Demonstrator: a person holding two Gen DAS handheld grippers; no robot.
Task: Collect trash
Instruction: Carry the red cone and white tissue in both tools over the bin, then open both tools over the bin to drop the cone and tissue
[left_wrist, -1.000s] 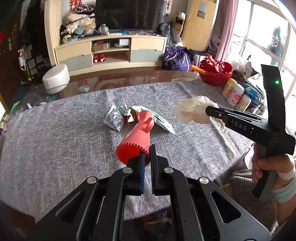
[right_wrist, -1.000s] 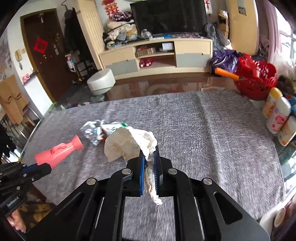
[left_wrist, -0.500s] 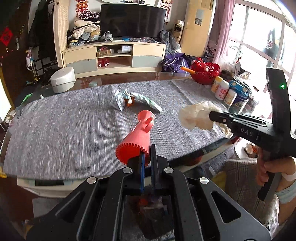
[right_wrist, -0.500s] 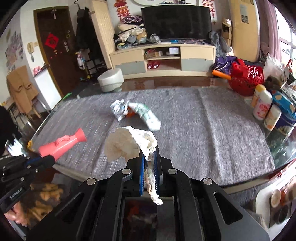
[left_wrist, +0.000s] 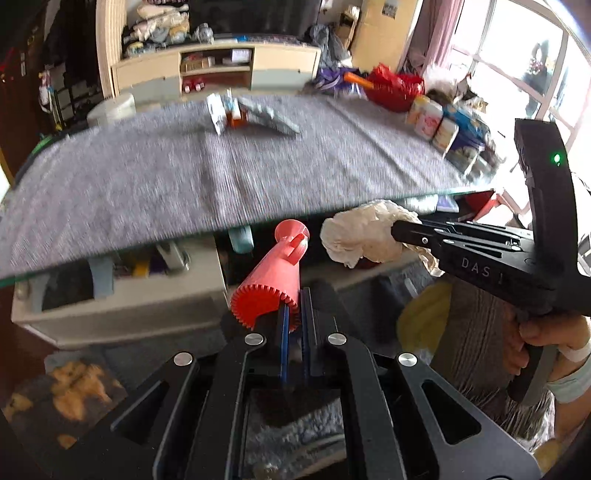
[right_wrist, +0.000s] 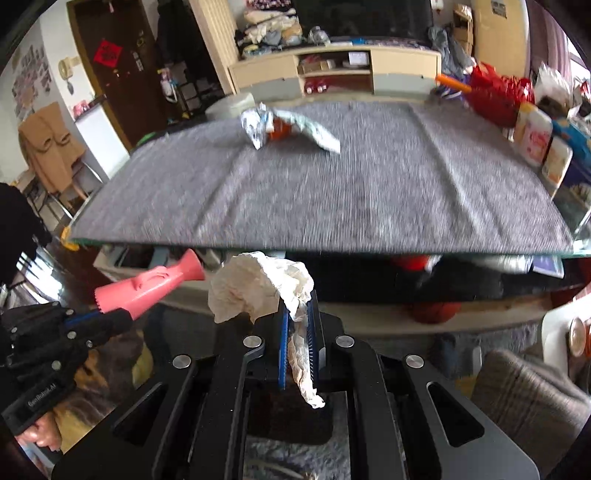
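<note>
Below the edge of the surface (left_wrist: 221, 192), your left hand-held gripper (left_wrist: 293, 317) is clenched on the red plastic tube (left_wrist: 275, 273) and the right hand-held gripper (right_wrist: 297, 332) on the crumpled tissue (right_wrist: 255, 288); keep both grips firm until you are over the bin, which I cannot see

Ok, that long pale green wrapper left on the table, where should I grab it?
Take the pale green wrapper by its free end nearest the table edge, from above. That flat strip lies clear on the grey cloth, while its far end tucks against the crumpled foil and an orange piece.
</note>
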